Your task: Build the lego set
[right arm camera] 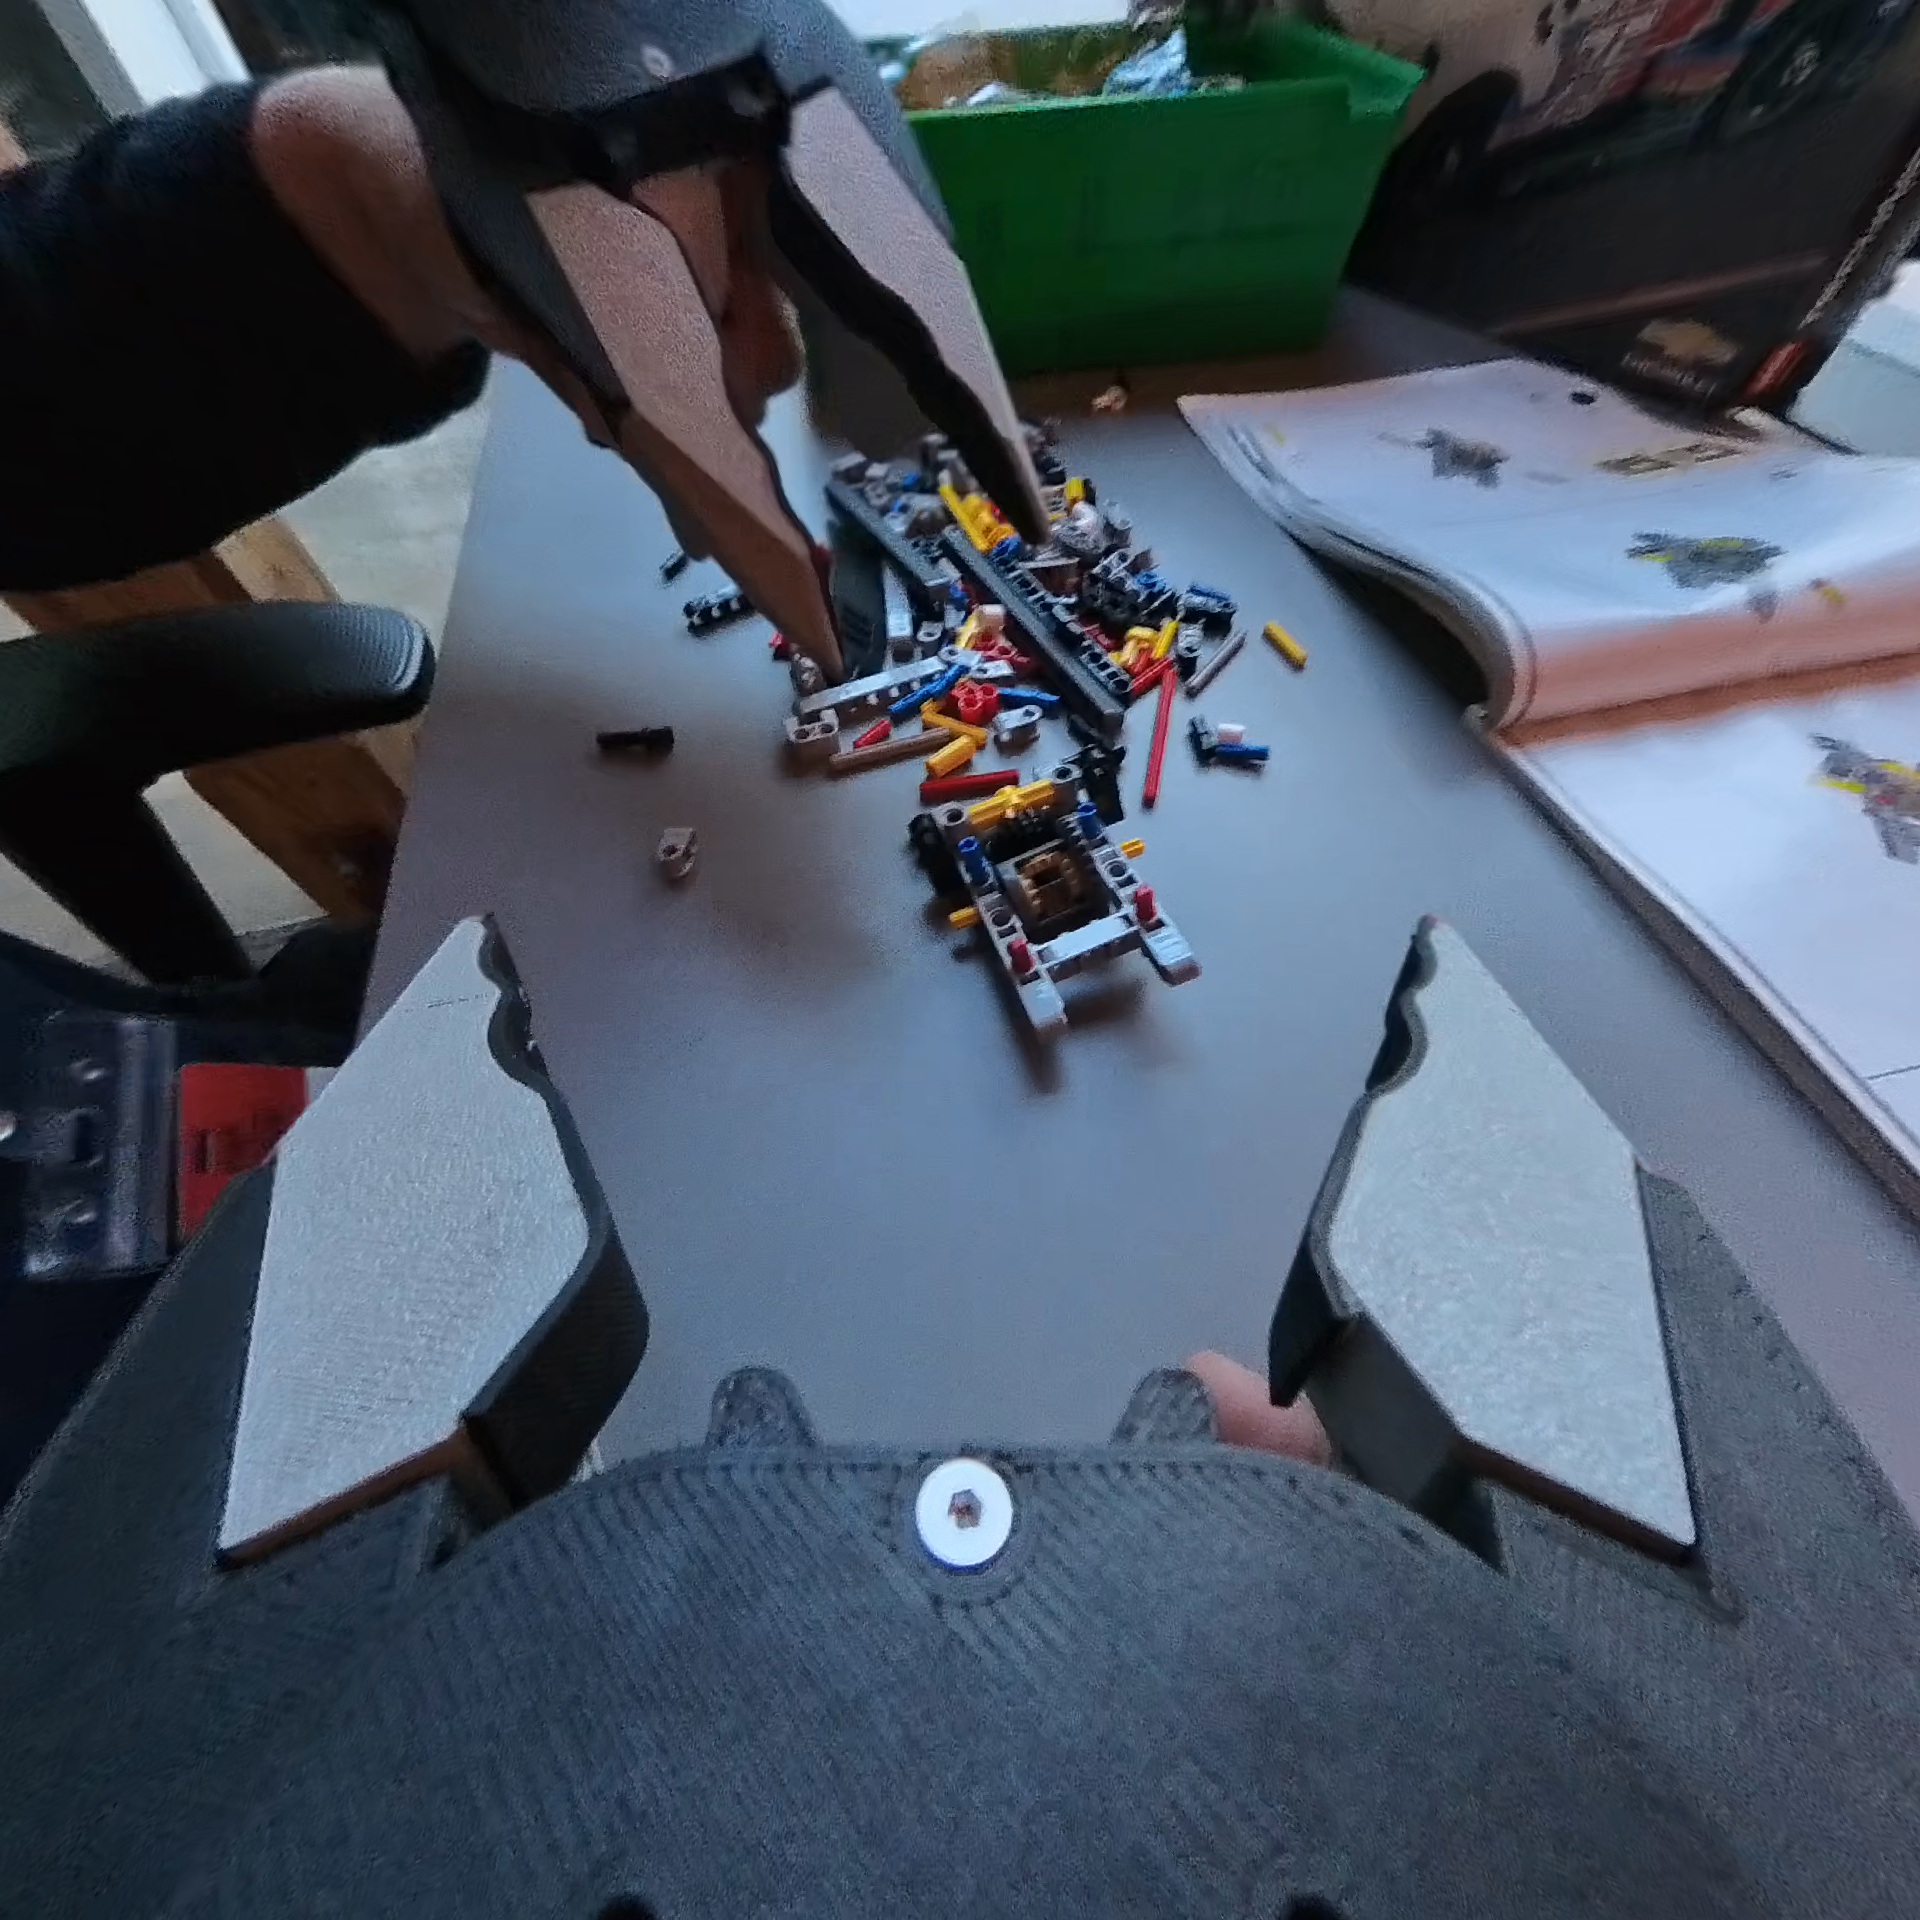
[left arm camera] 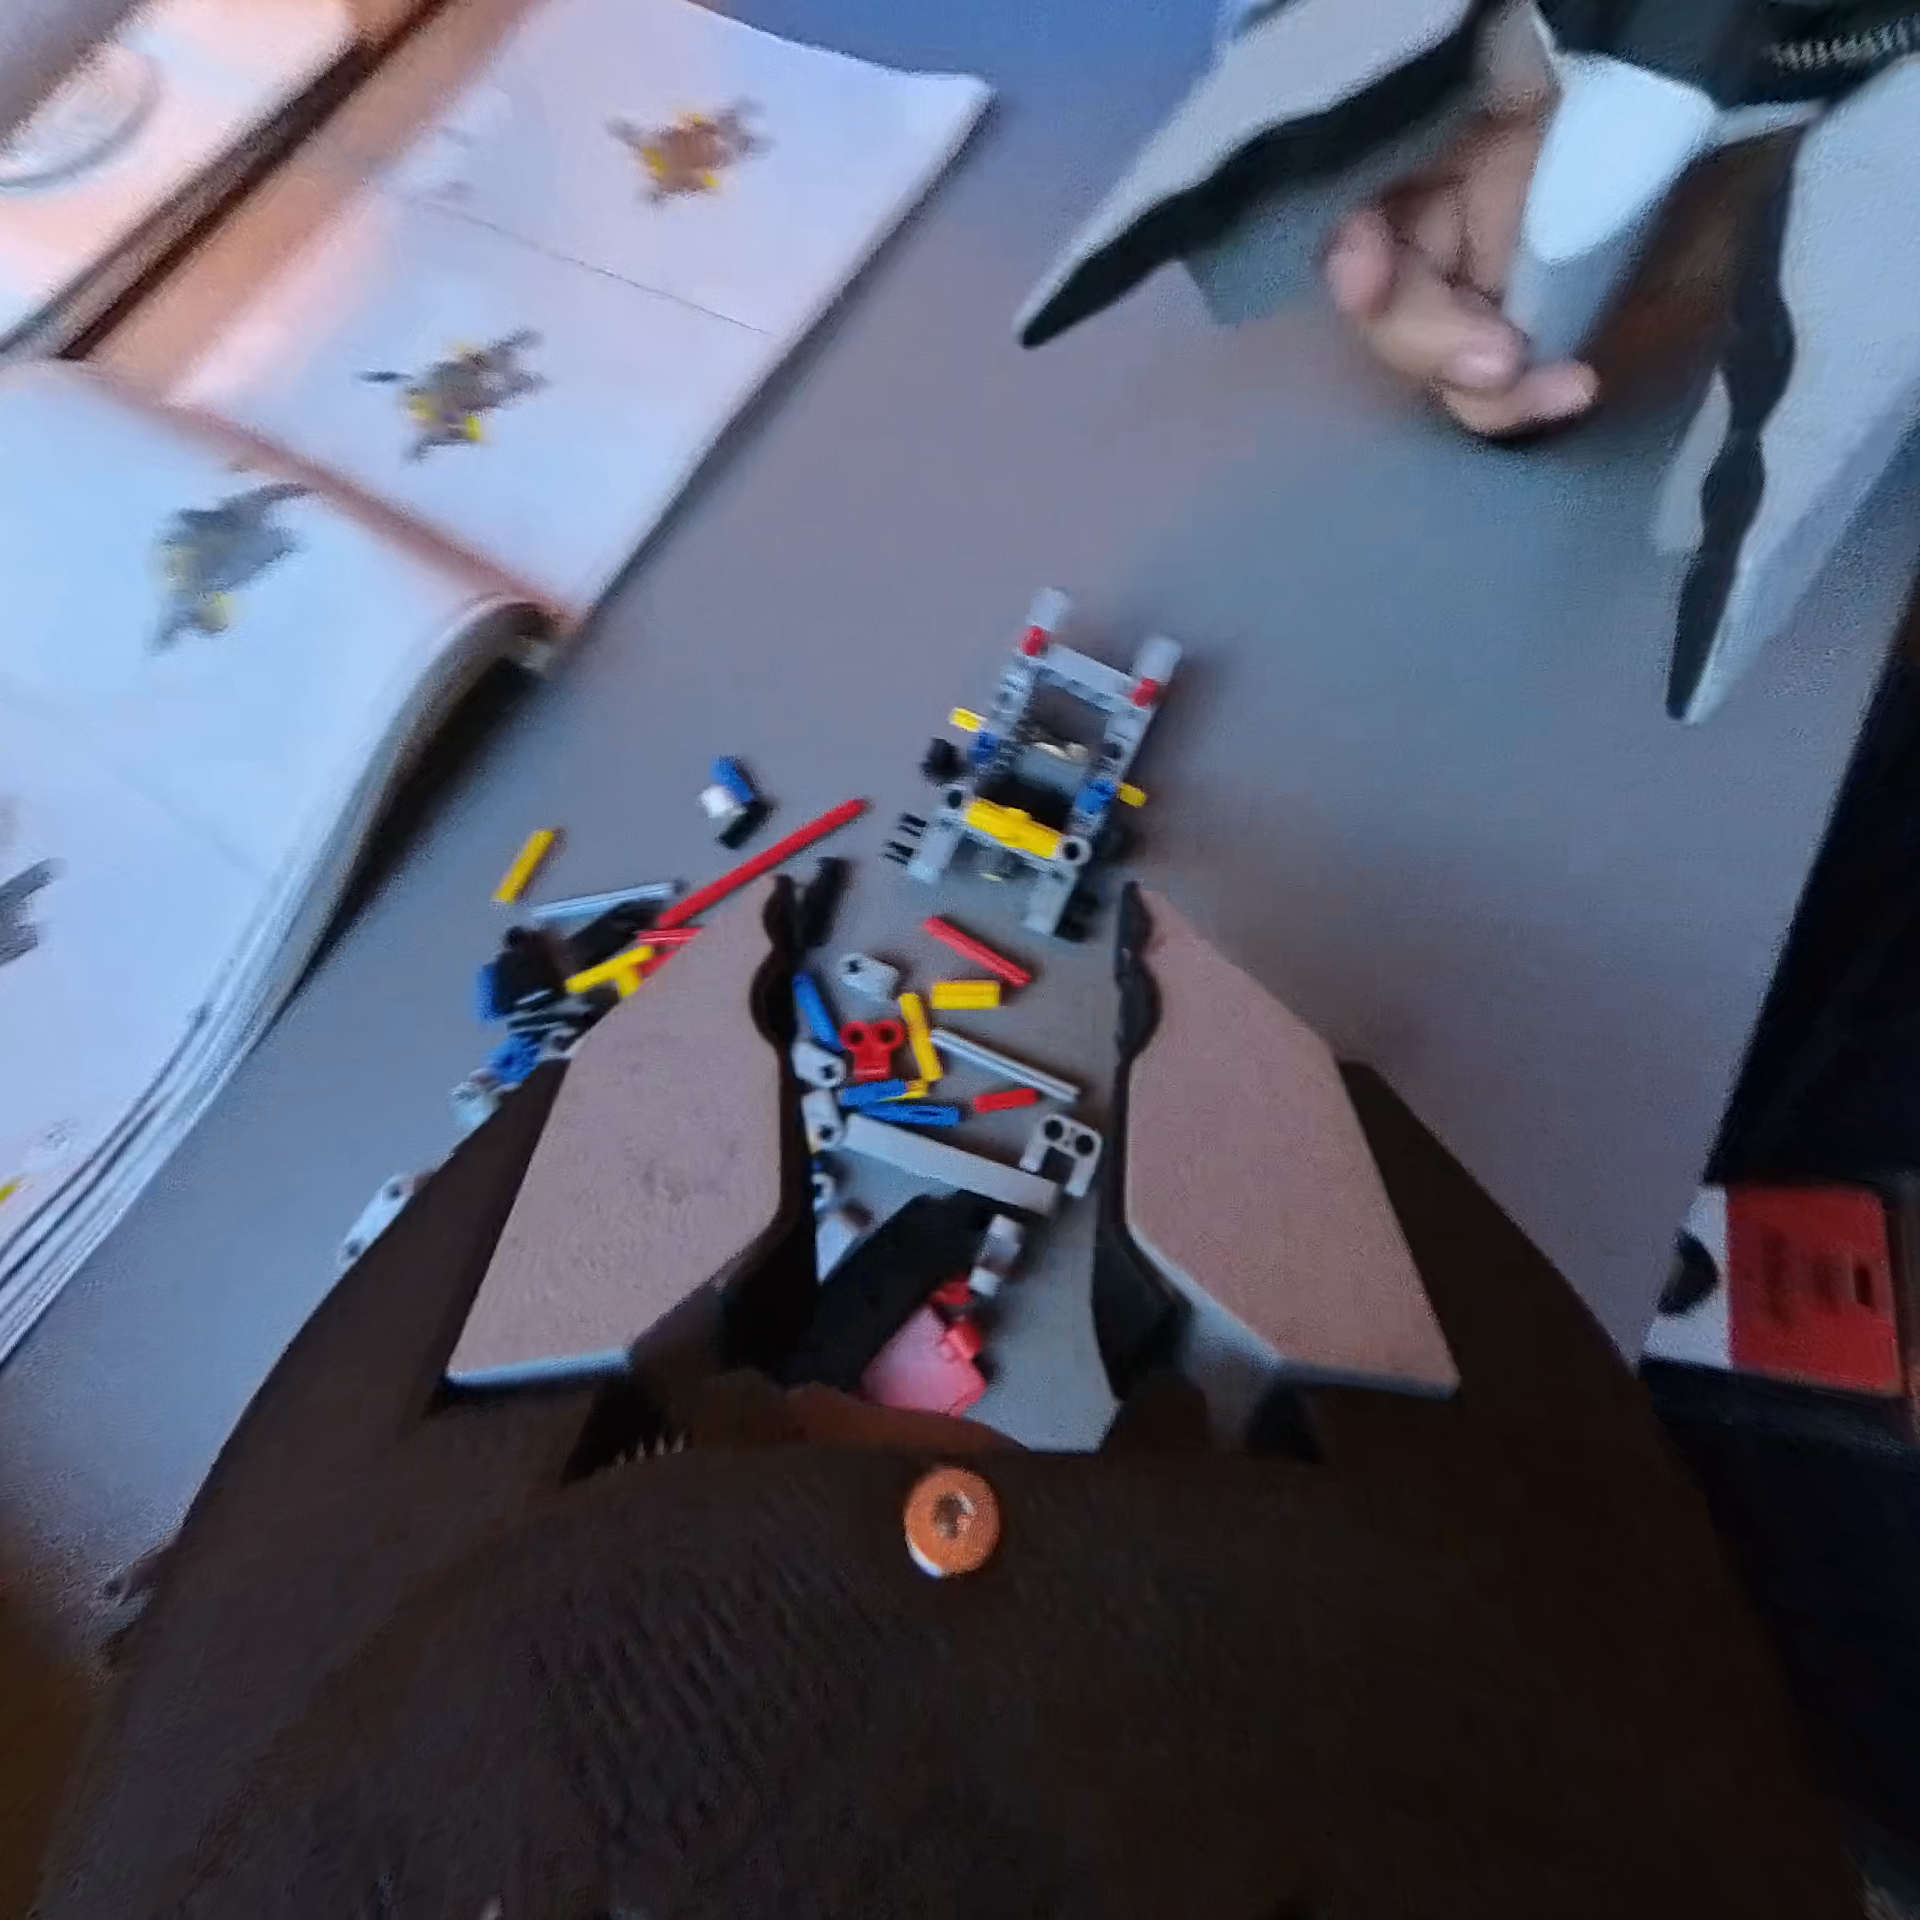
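Small grey brick frame (right arm camera: 1060,904) with yellow, blue and red pins, partly built, stands on the dark desk (right arm camera: 831,1195).
Left tool (left arm camera: 966,914) hangs part open, empty, over loose coloured plastic pieces (left arm camera: 914,1049); right tool (right arm camera: 961,971), wide open and empty, sits near the frame; open instruction booklet (right arm camera: 1662,582) beside.

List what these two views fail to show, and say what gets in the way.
- Left wrist view: parts of the loose pieces lie behind the left gripper fingers; motion blur smears small shapes.
- Right wrist view: green bin contents are blurred and cut by the top edge.
- Both views: booklet drawings are too blurred to make out.
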A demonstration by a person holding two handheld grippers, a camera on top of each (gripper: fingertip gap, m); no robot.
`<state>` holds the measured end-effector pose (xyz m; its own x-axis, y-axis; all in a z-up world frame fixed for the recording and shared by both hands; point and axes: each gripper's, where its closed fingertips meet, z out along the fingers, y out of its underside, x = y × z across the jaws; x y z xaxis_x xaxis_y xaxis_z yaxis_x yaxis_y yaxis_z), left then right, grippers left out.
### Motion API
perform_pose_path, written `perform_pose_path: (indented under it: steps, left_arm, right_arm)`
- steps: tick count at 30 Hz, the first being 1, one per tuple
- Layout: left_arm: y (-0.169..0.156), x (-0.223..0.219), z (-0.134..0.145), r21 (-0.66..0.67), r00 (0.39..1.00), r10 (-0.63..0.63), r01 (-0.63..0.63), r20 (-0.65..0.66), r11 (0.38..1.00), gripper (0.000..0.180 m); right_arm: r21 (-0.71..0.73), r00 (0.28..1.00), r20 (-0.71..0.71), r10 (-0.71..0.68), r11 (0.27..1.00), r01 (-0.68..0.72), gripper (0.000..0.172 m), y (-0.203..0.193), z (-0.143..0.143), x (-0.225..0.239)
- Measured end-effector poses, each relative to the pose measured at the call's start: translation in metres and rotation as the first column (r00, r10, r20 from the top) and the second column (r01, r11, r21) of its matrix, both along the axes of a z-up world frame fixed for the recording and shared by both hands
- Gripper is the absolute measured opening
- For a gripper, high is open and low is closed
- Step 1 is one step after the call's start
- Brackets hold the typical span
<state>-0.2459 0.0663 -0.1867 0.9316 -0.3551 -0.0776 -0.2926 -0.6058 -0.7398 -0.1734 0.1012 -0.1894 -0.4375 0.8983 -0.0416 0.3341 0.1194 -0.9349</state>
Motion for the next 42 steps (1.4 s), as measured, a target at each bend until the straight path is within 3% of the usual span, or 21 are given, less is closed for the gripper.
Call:
perform_pose_path:
  steps: [5, 6, 8, 9, 10, 14, 15, 20, 23, 25, 28, 35, 42]
  left_arm:
    - [0.010, 0.017, -0.036, -0.139, 0.989, -0.130, 0.119, -0.077, 0.983, 0.074]
    - [0.013, 0.016, -0.040, -0.165, 0.984, -0.148, 0.131, -0.098, 0.978, 0.072]
    - [0.020, 0.011, -0.048, -0.208, 0.973, -0.181, 0.149, -0.143, 0.967, 0.070]
    - [0.022, 0.011, -0.051, -0.232, 0.968, -0.202, 0.165, -0.150, 0.959, 0.069]
    - [0.021, 0.013, -0.055, -0.261, 0.961, -0.234, 0.191, -0.146, 0.946, 0.068]
    - [0.029, 0.020, -0.059, -0.288, 0.941, -0.304, 0.252, -0.150, 0.924, 0.060]
    - [0.034, 0.019, -0.059, -0.281, 0.939, -0.298, 0.244, -0.171, 0.928, 0.059]
    - [0.033, 0.027, -0.056, -0.263, 0.896, -0.375, 0.312, -0.238, 0.913, 0.059]
    - [0.029, 0.033, -0.051, -0.215, 0.797, -0.454, 0.400, -0.398, 0.891, 0.060]
    - [0.022, 0.038, -0.050, -0.228, 0.767, -0.483, 0.426, -0.423, 0.876, 0.059]
    - [0.018, 0.042, -0.052, -0.235, 0.807, -0.470, 0.410, -0.357, 0.881, 0.059]
    - [0.007, 0.047, -0.055, -0.212, 0.905, -0.391, 0.354, -0.168, 0.911, 0.060]
    - [0.008, 0.048, -0.050, -0.166, 0.895, -0.436, 0.417, -0.099, 0.894, 0.060]
  right_arm:
    - [0.042, 0.995, 0.085, 0.050, 0.998, -0.053, 0.154, -0.009, -0.010, 0.008]
    - [0.049, 0.990, 0.127, 0.066, 0.996, -0.072, 0.145, -0.009, -0.015, 0.010]
    - [0.045, 0.972, 0.216, 0.090, 0.994, -0.102, 0.105, -0.008, -0.026, 0.015]
    - [0.043, 0.964, 0.246, 0.101, 0.992, -0.115, 0.099, -0.009, -0.029, 0.017]
    - [0.052, 0.962, 0.258, 0.094, 0.993, -0.111, 0.094, -0.007, -0.031, 0.018]
    - [0.116, 0.975, 0.220, 0.006, 0.993, -0.032, 0.039, 0.013, -0.027, 0.011]
    - [0.117, 0.978, 0.208, -0.024, 0.993, 0.000, 0.036, 0.019, -0.025, 0.008]
    - [0.186, 0.970, 0.230, -0.080, 0.982, 0.037, 0.057, 0.033, -0.033, 0.009]
    - [0.267, 0.970, 0.238, -0.049, 0.963, -0.017, 0.057, 0.025, -0.041, 0.011]
    - [0.310, 0.967, 0.253, -0.025, 0.949, -0.057, 0.057, 0.018, -0.049, 0.011]
    - [0.351, 0.969, 0.247, 0.001, 0.932, -0.090, 0.043, 0.007, -0.054, 0.009]
    - [0.421, 0.985, 0.171, 0.003, 0.904, -0.076, 0.044, 0.000, -0.052, 0.003]
    - [0.416, 0.987, 0.155, 0.038, 0.904, -0.100, 0.045, -0.006, -0.050, 0.001]
